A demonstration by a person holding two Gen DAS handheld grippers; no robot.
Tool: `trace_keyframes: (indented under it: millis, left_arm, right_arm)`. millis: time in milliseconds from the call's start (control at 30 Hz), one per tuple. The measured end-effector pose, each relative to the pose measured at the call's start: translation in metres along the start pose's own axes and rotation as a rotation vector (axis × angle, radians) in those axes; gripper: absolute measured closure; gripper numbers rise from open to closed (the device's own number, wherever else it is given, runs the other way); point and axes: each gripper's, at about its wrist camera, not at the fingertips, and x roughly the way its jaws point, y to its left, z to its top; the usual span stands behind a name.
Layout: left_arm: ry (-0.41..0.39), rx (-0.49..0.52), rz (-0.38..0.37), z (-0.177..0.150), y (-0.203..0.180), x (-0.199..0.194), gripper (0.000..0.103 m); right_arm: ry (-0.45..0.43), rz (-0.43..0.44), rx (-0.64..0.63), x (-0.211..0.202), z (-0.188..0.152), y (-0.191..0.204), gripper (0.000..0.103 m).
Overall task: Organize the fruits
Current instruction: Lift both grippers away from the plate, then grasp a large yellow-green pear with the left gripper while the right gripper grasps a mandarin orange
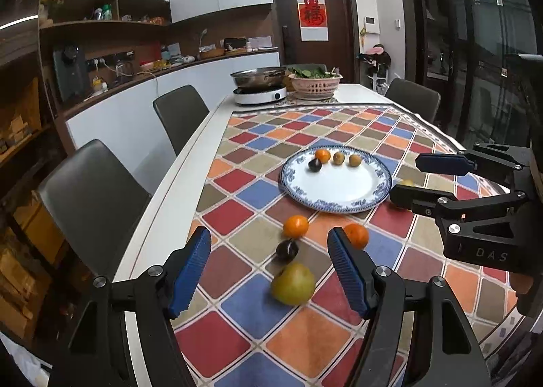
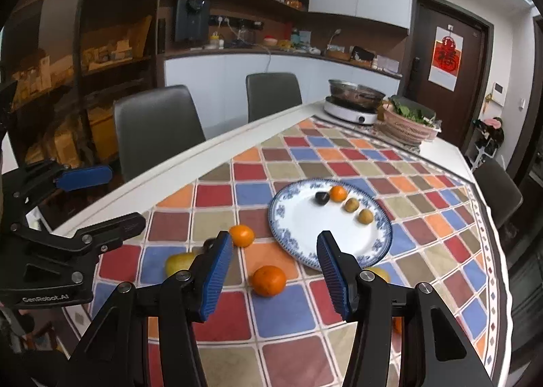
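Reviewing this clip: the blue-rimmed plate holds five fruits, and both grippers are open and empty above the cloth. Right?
Not quite: the plate holds four fruits, as the left wrist view shows. The left gripper and right gripper are indeed open and empty.

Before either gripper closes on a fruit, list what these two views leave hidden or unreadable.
- Yellow fruit beside the plate: right wrist view, mostly behind the right gripper finger; in the left view only a blurred sliver shows.
- Dark plum on the cloth: right wrist view, nearly covered by the same gripper's other finger.
- Orange patch: right wrist view, hidden by the gripper frame; unidentifiable.
- Shelf items: both views, too small.
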Motion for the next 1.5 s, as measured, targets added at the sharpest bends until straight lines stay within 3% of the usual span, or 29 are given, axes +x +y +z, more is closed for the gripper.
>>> trace_keyframes:
  millis: [733, 1333, 1500]
  left_arm:
    - [0.169, -0.013, -0.088, -0.046, -0.008, 0.066, 0.032]
    - [0.238, -0.1, -0.129, -0.048, -0.002, 0.106, 0.033]
    - [0.257, -0.116, -0.153, -0.047, -0.002, 0.11, 0.044]
  right_arm:
    - [0.219, 0.052, 0.041, 0.075, -0.048, -0.003, 0.05]
    - [0.287, 0.081, 0.088, 0.12, -0.05, -0.011, 0.051]
    - [0.288, 0.092, 0.103, 0.124, -0.048, -0.013, 0.051]
